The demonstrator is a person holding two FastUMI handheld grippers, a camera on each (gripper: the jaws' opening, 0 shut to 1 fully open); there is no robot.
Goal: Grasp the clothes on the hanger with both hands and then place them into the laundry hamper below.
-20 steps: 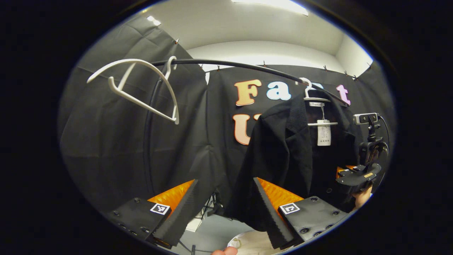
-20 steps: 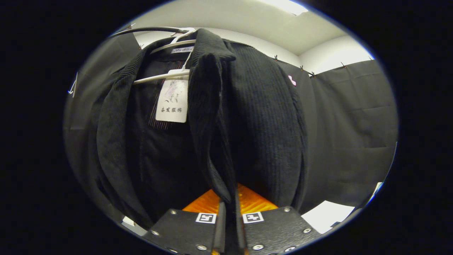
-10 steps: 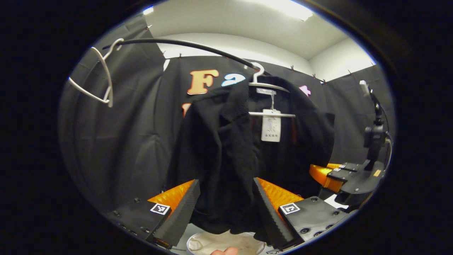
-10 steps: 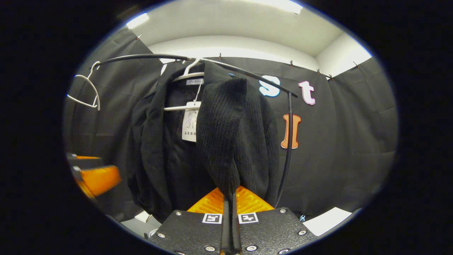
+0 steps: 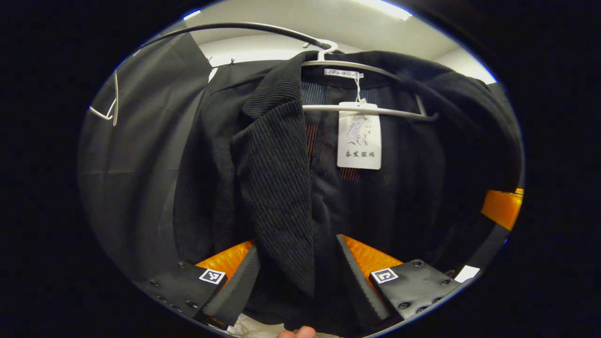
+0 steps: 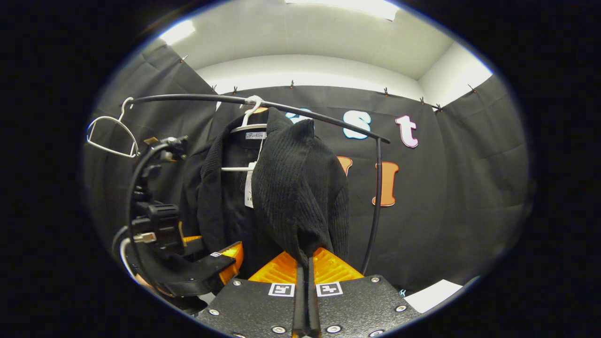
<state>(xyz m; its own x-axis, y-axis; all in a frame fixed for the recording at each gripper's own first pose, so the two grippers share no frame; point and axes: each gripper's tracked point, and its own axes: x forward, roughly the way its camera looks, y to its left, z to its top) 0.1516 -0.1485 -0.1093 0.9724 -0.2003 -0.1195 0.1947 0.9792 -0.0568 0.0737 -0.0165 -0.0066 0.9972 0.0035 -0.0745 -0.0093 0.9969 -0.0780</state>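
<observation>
While right gripper (image 6: 304, 277) pinches jacket (image 6: 291, 188) (left gapes).

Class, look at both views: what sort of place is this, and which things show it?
Probably a staged clothes-handling booth, not a home: black cloth walls pinned up all round, a black clothes rail, and a dark jacket on a white hanger.

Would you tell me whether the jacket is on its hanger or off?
On: the jacket hangs from the hanger on the rail.

Bright ceiling lights (image 6: 338, 7) overhead (fisheye bends edges), sharp, dark fabric
</observation>
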